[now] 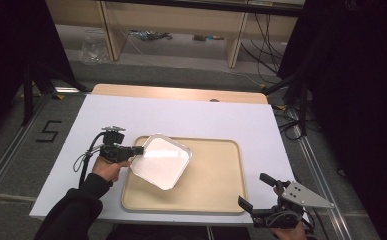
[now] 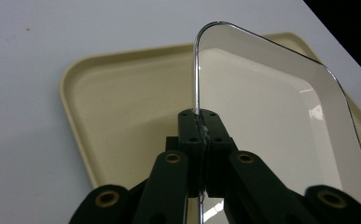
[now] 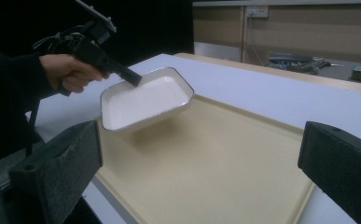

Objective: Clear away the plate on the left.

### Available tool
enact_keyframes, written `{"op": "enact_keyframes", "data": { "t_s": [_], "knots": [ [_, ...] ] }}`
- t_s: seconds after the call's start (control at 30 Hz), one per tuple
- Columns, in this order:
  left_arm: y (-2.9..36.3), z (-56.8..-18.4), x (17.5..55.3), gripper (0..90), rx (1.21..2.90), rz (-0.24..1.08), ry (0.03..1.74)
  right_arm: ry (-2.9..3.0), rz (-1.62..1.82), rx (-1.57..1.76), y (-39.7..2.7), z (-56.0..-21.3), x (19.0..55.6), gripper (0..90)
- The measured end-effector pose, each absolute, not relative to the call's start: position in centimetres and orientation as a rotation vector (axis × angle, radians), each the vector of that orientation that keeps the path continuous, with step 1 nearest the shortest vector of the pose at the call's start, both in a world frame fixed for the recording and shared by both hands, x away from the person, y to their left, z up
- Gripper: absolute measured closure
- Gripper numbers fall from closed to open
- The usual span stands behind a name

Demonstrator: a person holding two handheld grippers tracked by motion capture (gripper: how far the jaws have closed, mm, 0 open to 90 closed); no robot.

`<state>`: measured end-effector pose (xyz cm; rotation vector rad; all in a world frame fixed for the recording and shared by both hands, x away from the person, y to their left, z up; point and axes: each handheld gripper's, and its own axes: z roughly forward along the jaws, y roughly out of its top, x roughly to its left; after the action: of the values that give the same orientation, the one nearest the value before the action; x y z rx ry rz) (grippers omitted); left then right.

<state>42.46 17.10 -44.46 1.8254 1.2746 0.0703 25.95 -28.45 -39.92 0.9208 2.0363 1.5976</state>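
A white rectangular dish [image 1: 160, 160] with a thin metal rim hangs tilted above the left part of a beige tray [image 1: 216, 192]. My left gripper [image 1: 140, 149] is shut on the dish's left rim [image 2: 197, 93]; in the left gripper view the jaws pinch the thin edge. In the right gripper view the dish [image 3: 143, 100] floats clear of the tray [image 3: 225, 154] and casts a shadow on it, with the left gripper [image 3: 134, 79] clamped on its far rim. My right gripper [image 1: 254, 191] rests at the table's near right corner, jaws wide apart and nothing between them.
The tray lies on a white tabletop [image 1: 221, 117] with a wooden strip [image 1: 181, 93] along its far edge. Shelving legs and cables [image 1: 261, 35] stand on the floor beyond. A "5" mark [image 1: 47, 131] is on the floor at the left.
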Motion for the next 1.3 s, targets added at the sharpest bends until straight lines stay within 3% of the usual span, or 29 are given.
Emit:
{"op": "enact_keyframes", "data": {
  "t_s": [0.5,1.3],
  "knots": [
    [12.0,-45.8,42.0,88.3,1.921,-0.028,1.194,2.027,1.582,0.926,-28.5,-39.9,25.9,0.4],
    [9.2,-48.3,41.5,88.1,2.005,-0.054,1.209,2.027,1.584,0.93,-28.5,-39.9,25.9,0.4]
  ]
}}
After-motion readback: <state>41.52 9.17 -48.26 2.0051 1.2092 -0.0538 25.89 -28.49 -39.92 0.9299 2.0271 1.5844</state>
